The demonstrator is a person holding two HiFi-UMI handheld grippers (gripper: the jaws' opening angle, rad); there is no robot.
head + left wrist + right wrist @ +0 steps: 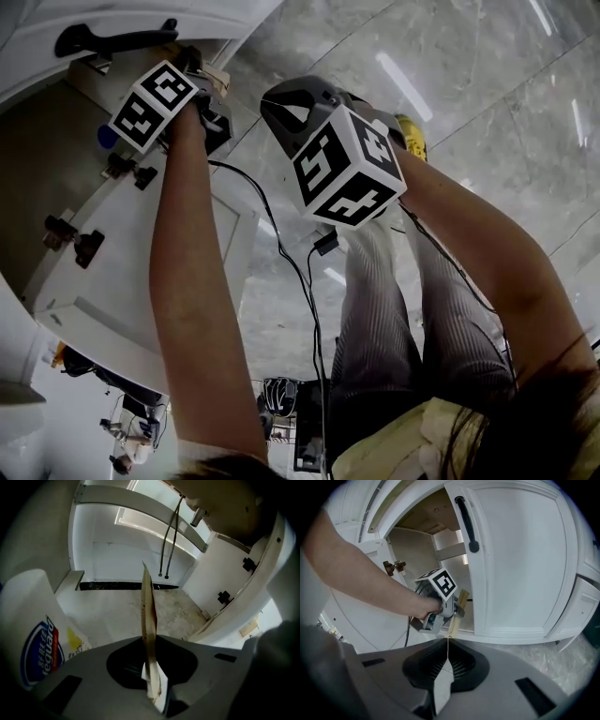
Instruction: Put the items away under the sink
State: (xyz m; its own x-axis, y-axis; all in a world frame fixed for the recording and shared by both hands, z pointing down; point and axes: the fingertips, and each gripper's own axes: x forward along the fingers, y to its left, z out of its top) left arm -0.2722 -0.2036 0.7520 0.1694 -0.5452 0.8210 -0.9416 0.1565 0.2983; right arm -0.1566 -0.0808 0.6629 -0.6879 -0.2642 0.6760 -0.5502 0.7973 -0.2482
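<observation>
Left tool (151,677) clamping thin packet (148,611) edge-on, open cabinet floor (180,613) ahead

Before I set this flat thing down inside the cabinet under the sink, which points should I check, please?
1. Left gripper hold on the flat tan item: ok, shut on it.
2. Cabinet door open: ok.
3. Bare cabinet floor ahead of the item: ok.
4. Clearance from the white bottle at left: cannot tell, it stands close.
5. Hoses at the back, apart from the item: ok.
6. Right gripper shut, empty, outside the cabinet: ok.
</observation>
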